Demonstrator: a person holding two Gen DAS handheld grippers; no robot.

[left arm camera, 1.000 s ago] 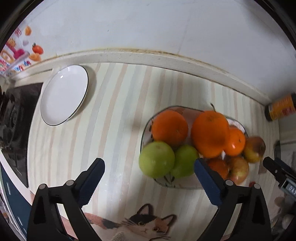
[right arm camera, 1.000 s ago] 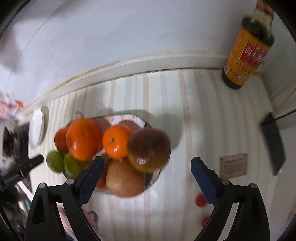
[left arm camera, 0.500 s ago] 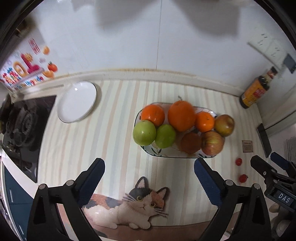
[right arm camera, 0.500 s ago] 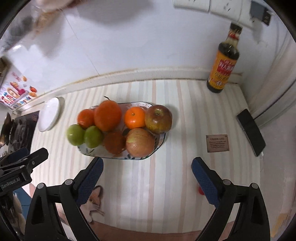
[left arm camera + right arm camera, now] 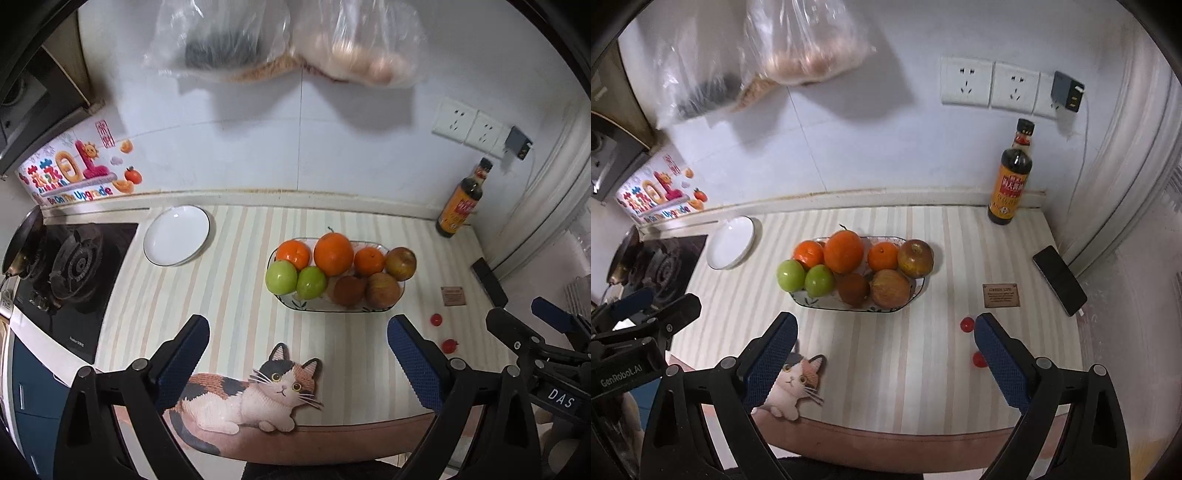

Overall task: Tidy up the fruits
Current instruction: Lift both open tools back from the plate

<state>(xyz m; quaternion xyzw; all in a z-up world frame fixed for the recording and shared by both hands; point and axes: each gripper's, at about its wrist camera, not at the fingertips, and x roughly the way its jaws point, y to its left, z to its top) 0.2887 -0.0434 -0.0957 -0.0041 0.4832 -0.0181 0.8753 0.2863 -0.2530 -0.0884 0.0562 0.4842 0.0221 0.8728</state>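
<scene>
Both hand-held grippers, left (image 5: pixel 297 354) and right (image 5: pixel 884 350), are held with jaws wide apart and empty above the near edge of the striped worktop (image 5: pixel 236 295). Three oranges, two green apples (image 5: pixel 281 277), two reddish apples and a brown fruit are piled in an oval dish (image 5: pixel 332 308) mid-worktop. An empty white plate (image 5: pixel 176 235) is seen to its left, near the stove

The pale counter mat (image 5: pixel 236 295) has soft cream, beige and grey-green stripes, with a calico cat print (image 5: pixel 251 395) in orange, black and white at its front edge. The white oval fruit dish (image 5: pixel 812 303) carries a little dark leaf pattern and holds three orange citrus fruits (image 5: pixel 844 251), two bright green apples (image 5: pixel 790 275) and reddish-brown ones. Near the back left corner there's a plain white round plate (image 5: pixel 176 235) with a thin dark rim.
</scene>
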